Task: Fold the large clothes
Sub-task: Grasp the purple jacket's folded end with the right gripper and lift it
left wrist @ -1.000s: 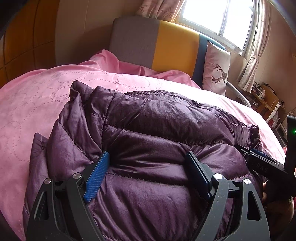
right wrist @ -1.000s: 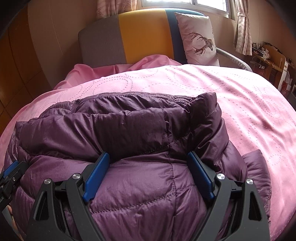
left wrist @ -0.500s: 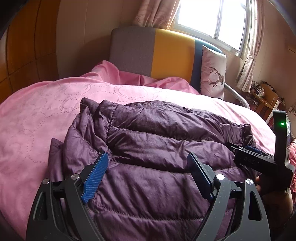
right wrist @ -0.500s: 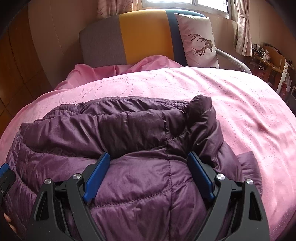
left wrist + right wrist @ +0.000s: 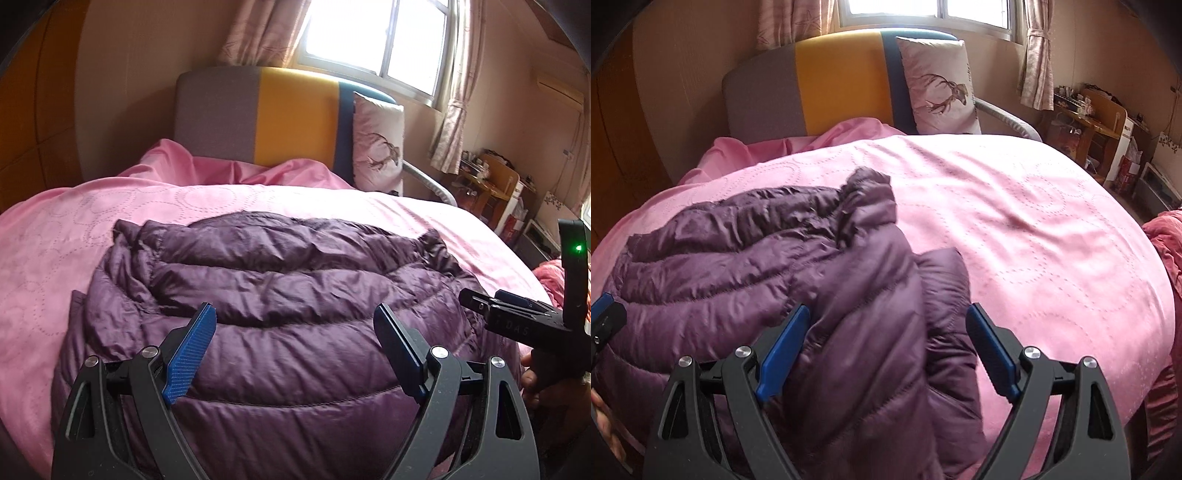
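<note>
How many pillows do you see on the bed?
1. The deer-print pillow stands upright against the headboard, at its blue end. Others may be hidden under the pink bedcover.

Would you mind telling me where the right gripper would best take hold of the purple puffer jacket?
Probably the flap of the purple puffer jacket jutting from its right edge onto the pink bedspread. It lies thin and free, so the open right gripper could slide onto it from the right.

purple jacket [image 5: 280, 295] — pink circle-dotted bedspread [image 5: 55, 243]
</note>
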`<action>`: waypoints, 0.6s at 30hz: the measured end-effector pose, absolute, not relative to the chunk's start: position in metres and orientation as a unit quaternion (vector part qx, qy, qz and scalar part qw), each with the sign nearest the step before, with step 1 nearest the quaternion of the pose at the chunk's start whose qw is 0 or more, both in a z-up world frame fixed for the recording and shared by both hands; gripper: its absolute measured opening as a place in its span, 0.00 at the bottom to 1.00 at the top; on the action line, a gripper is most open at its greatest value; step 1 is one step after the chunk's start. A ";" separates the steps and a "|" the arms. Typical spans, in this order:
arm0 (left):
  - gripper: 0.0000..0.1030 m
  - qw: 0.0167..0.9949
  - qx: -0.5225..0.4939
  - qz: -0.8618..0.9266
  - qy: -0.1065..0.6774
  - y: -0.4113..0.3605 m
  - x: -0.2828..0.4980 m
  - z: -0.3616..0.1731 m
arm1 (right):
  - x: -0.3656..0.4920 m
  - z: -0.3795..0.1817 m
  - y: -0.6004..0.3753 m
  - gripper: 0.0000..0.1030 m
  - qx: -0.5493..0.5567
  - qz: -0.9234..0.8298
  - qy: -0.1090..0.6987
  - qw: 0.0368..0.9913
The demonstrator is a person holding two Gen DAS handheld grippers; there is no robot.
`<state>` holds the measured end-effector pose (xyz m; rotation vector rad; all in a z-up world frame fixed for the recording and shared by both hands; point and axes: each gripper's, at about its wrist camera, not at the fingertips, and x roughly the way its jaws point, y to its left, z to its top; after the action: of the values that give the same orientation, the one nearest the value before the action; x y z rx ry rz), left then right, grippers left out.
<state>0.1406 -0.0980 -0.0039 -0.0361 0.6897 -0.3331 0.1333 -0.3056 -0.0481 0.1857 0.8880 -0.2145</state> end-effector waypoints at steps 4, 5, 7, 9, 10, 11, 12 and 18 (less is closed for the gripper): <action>0.82 0.915 -0.010 -0.180 0.362 -0.111 0.144 -0.017 | 0.125 -0.062 -0.316 0.83 0.103 -0.102 0.435 0.889; 0.81 0.913 -0.008 -0.180 0.366 -0.112 0.145 -0.020 | 0.124 -0.065 -0.318 0.83 0.109 -0.100 0.437 0.887; 0.81 0.913 0.000 -0.179 0.368 -0.115 0.145 -0.024 | 0.121 -0.070 -0.320 0.85 0.121 -0.100 0.438 0.885; 0.81 0.913 0.008 -0.179 0.367 -0.117 0.146 -0.026 | 0.117 -0.070 -0.324 0.86 0.140 -0.097 0.436 0.883; 0.81 0.912 0.010 -0.181 0.369 -0.116 0.147 -0.027 | 0.116 -0.068 -0.326 0.86 0.148 -0.096 0.435 0.883; 0.80 0.911 0.008 -0.181 0.370 -0.114 0.147 -0.027 | 0.113 -0.067 -0.328 0.86 0.155 -0.094 0.432 0.884; 0.79 0.913 -0.001 -0.180 0.366 -0.108 0.147 -0.023 | 0.111 -0.066 -0.330 0.86 0.159 -0.092 0.429 0.884; 0.79 0.933 -0.059 -0.128 0.331 -0.046 0.156 0.001 | 0.096 -0.039 -0.331 0.86 0.155 -0.109 0.389 0.902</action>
<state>0.1561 -0.0458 0.0008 -0.1204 0.6763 -0.2611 0.0965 -0.3314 -0.0393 0.3210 0.8040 -0.2252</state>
